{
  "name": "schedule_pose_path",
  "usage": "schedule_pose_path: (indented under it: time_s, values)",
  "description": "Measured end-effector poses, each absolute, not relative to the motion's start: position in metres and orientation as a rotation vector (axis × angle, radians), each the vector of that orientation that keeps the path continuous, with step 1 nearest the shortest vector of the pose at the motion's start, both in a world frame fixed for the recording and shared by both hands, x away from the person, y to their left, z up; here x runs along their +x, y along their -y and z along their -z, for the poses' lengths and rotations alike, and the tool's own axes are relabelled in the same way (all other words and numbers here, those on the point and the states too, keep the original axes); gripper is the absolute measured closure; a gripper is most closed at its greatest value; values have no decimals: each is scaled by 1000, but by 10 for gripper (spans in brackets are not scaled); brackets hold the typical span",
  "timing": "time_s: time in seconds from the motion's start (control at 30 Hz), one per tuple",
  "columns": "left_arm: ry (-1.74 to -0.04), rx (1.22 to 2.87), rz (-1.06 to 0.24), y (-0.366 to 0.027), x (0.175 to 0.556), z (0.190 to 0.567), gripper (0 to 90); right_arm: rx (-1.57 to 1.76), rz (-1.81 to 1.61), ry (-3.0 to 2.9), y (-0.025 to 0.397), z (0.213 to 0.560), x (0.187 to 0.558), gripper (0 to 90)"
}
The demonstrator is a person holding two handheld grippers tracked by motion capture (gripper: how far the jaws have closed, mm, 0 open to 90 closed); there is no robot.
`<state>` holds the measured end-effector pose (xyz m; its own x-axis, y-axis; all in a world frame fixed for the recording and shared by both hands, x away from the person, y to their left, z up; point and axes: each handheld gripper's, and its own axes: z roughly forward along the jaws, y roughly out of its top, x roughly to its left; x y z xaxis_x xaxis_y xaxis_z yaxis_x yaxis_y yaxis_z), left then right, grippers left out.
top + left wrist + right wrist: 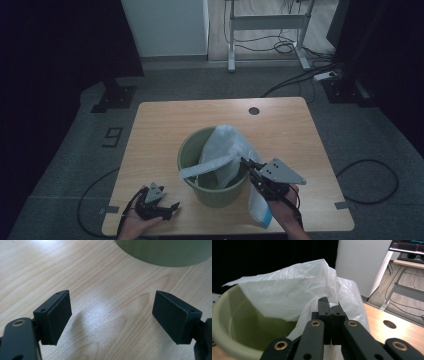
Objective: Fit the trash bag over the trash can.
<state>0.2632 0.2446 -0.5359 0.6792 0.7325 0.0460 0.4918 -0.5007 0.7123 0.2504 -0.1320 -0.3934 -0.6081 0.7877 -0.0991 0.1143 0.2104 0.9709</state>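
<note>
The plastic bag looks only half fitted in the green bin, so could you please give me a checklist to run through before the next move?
1. Right hand-held gripper shut on the plastic bag: ok.
2. Left hand-held gripper open and free to help: ok, jaws wide apart over the table.
3. Bag spread around the whole rim of the bin: not ok, it bunches on the right side.
4. Bin upright on the table: ok.
5. Bag reaching the bin's bottom: cannot tell.

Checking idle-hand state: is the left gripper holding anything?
No, in the left gripper view the left gripper has its jaws wide apart with just bare wooden table between them.
</note>
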Motion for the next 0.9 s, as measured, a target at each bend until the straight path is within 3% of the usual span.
schedule_pose_path:
  time_s: [0.53, 0.9]
  values:
    - [-874, 1924, -489, -255, 227, 465, 239, 838, -1445, -1885, 133, 396, 253, 878]
    - [-875, 1928, -459, -252, 231, 471, 239, 807, -1452, -1939, 126, 404, 248, 842]
